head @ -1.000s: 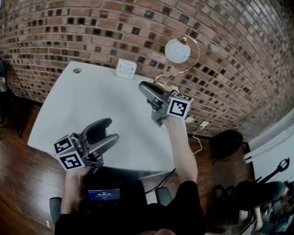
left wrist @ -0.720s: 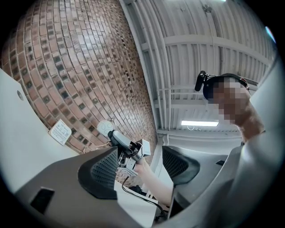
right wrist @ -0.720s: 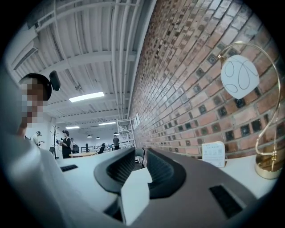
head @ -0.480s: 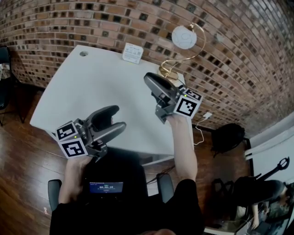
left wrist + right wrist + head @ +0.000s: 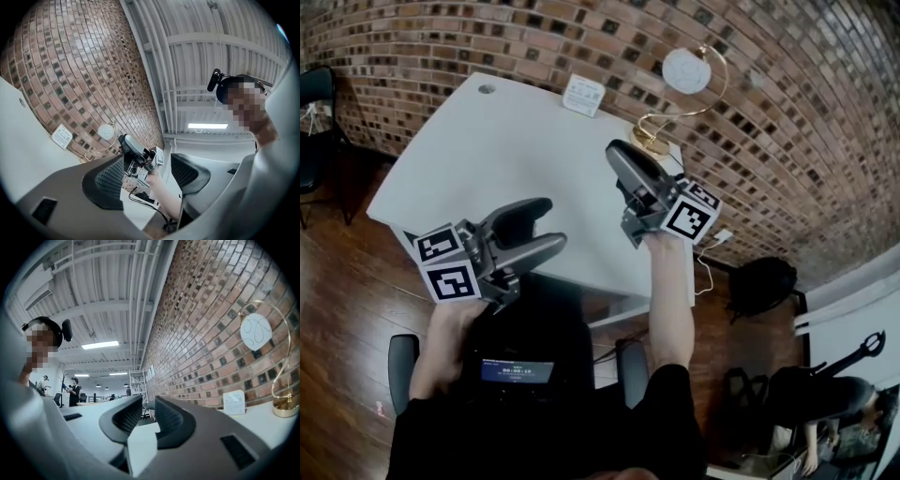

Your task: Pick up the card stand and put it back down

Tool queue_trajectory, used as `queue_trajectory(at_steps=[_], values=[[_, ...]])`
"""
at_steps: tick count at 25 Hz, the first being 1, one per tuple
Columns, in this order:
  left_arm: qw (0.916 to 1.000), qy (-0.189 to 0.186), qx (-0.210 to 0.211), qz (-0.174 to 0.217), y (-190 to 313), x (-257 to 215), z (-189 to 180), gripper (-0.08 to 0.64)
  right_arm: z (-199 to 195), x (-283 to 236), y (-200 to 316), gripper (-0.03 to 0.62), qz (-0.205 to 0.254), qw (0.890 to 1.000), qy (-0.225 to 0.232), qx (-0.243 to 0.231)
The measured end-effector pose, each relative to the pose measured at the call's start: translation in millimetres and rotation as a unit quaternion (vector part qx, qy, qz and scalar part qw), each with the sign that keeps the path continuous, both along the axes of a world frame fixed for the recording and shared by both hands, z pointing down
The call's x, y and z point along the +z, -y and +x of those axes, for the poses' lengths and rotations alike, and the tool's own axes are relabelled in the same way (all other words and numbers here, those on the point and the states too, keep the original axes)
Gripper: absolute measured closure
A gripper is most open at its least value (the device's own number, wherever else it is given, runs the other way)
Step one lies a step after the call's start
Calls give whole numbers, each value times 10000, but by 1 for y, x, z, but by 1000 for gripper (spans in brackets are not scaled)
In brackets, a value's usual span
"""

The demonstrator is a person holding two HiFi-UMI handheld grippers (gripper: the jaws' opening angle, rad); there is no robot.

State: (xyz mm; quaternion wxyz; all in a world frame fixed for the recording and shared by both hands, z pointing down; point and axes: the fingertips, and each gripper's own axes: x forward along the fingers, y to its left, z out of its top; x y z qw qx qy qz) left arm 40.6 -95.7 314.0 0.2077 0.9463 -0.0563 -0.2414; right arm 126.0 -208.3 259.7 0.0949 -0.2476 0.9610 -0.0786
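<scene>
While left gripper [image 5: 546,225] & right gripper [image 5: 619,156] fingers stand apart (empty), card stand [image 5: 584,95] sits on desk [image 5: 487,159]: seemingly 0 steps done.

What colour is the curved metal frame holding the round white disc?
The frame is gold; best in the right gripper view.

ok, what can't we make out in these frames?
- Card stand: print too small to read, in the head view and the right gripper view.
- Chest screen: text too small, head view.
- Table near edge: partly covered by left claw and right forearm, head view.
</scene>
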Motion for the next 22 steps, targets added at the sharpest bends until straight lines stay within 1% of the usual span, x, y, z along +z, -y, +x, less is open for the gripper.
queue_trajectory(at_steps=[4, 7, 11, 13, 17, 22], values=[[10000, 45, 32, 59, -2, -3, 5, 256, -5, -5, -18, 480, 202, 9998, -76, 7], [9999, 97, 82, 96, 0, -7, 10, 256, -7, -9, -37, 480, 361, 9993, -16, -33], [9998, 129, 138, 73, 3, -8, 17, 256, -4, -2, -58, 480, 465, 9989, 21, -36], [9998, 148, 155, 45, 6, -8, 20, 256, 1, -1, -62, 480, 505, 9987, 51, 14], [9996, 181, 217, 18, 13, -11, 30, 256, 9, -12, -67, 480, 745, 9971, 80, 158], [9994, 130, 303, 49, 14, -14, 37, 256, 13, -9, -79, 480, 799, 9964, 204, 171]])
